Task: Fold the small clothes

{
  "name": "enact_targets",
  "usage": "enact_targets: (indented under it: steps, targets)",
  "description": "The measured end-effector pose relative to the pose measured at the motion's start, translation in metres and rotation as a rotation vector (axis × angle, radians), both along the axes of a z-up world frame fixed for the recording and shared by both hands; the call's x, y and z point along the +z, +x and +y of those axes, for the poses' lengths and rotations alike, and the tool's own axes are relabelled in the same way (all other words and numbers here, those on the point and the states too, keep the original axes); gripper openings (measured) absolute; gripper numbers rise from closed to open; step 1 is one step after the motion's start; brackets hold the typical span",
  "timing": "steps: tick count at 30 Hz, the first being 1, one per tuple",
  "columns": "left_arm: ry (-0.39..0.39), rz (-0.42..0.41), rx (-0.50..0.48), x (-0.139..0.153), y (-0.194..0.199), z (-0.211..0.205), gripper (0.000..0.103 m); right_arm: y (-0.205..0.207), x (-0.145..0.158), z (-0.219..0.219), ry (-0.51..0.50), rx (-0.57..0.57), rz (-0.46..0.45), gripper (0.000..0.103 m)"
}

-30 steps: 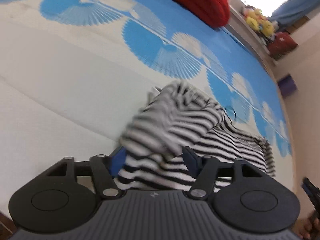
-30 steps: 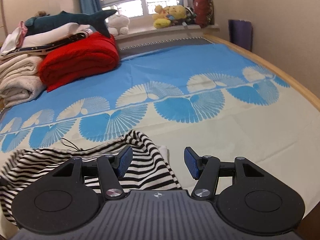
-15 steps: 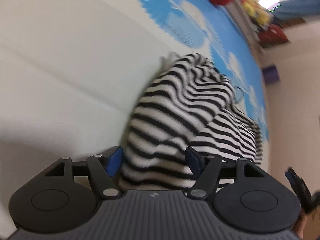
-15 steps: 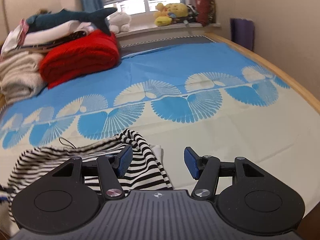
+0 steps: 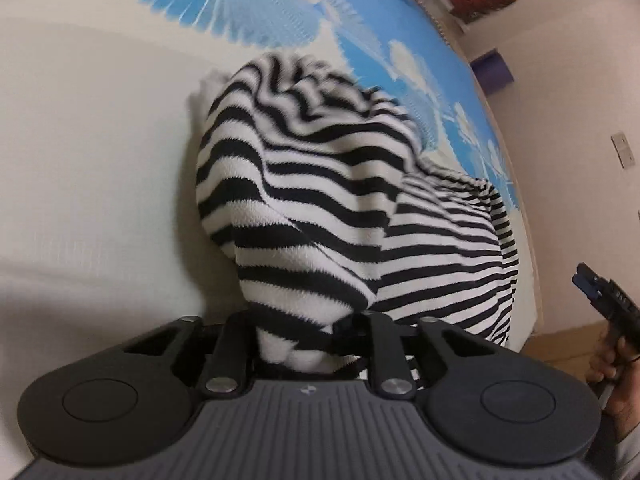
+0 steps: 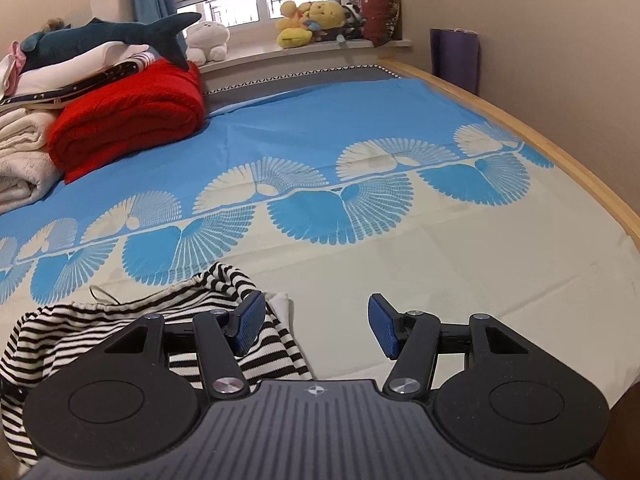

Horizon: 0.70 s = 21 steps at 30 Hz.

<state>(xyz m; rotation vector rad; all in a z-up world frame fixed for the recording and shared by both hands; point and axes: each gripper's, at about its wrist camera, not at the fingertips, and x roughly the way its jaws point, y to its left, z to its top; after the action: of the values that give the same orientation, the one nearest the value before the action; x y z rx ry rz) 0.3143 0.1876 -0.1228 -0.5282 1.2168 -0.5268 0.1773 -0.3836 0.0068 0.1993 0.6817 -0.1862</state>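
- One striped garment [image 5: 320,216], black and white, lies bunched on the bedsheet [image 5: 92,168], on its cream part beside the band of blue fans.
- The left gripper [image 5: 308,334] is clamped on a fold of that garment; cloth fills the narrow gap between its two fingers and hides the pads.
- At the right edge of the left wrist view, the right gripper [image 5: 590,282] shows as a blue tip, held in one hand [image 5: 614,372].
- In the right wrist view the right gripper's two blue pads [image 6: 250,322] stand wide apart with nothing between them; the left pad overlaps the garment's edge, the right one is above bare sheet.
- Far left on the bed: one red blanket [image 6: 132,114], one shark plush [image 6: 108,36] on a pile of folded linens.
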Motion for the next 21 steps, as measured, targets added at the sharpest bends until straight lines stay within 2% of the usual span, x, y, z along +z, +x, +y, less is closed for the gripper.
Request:
enact_targets:
  steps: [2,5,7,10,13,17,21]
  targets:
    - [0.000,-0.041,0.033,0.014,-0.003,0.005,0.014,0.002,-0.001,0.003,0.006,-0.004,0.001,0.059]
    - [0.023,-0.072,0.139,0.037,-0.012,0.021,0.011,0.002,-0.002,0.008,0.014,0.003,-0.007,0.059]
    - [0.115,-0.073,0.195,0.048,-0.021,0.030,0.011,0.002,-0.005,0.013,0.016,0.011,-0.006,0.059]
    - [0.234,-0.024,0.264,0.058,-0.034,0.047,0.011,0.000,-0.007,0.016,0.029,0.030,-0.008,0.059]
    - [0.353,-0.067,0.252,0.077,-0.043,0.040,0.011,-0.003,-0.006,0.019,0.036,0.056,-0.017,0.059]
    - [0.344,-0.118,0.262,0.105,-0.046,0.015,0.011,-0.007,-0.005,0.019,0.016,0.091,-0.028,0.059]
    - [0.284,-0.150,0.234,0.131,-0.034,-0.031,0.011,-0.010,-0.004,0.011,0.018,0.100,-0.036,0.059]
